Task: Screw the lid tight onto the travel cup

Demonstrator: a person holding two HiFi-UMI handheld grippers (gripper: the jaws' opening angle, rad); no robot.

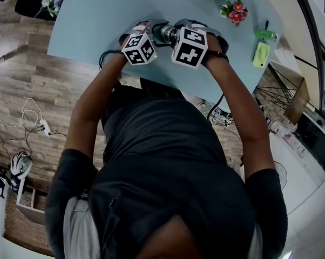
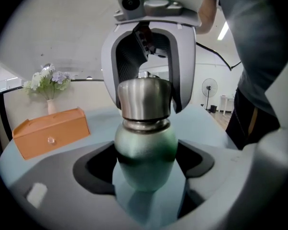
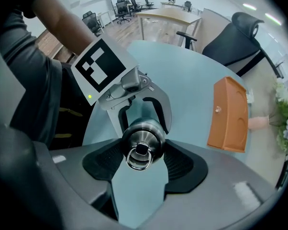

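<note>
Left tool (image 2: pixel 146 169) is clamped on the cup (image 2: pixel 146 145) at its green body. Right tool (image 3: pixel 143 153) is clamped on the steel lid (image 3: pixel 142 145), end-on. The cup is in the air over the surface's (image 1: pixel 87 36) near edge, long axis running tool to tool. Likely next: right twists about that axis, left counter-holds.

We note a pale blue table (image 1: pixel 81 34) with a rounded edge. On it lies an orange box (image 3: pixel 227 113) with a small knob on its face, and near it a vase of pale flowers (image 2: pixel 47 83). Toward the table's right side we record a bunch of pink flowers (image 1: pixel 234 11). Close by are a light green item (image 1: pixel 261 54) and a darker green one (image 1: pixel 265 34), both too small to identify. A black office chair (image 3: pixel 247 30) stands beyond the table. White cables (image 1: pixel 30 117) lie on the wooden floor (image 1: pixel 22 85).
</note>
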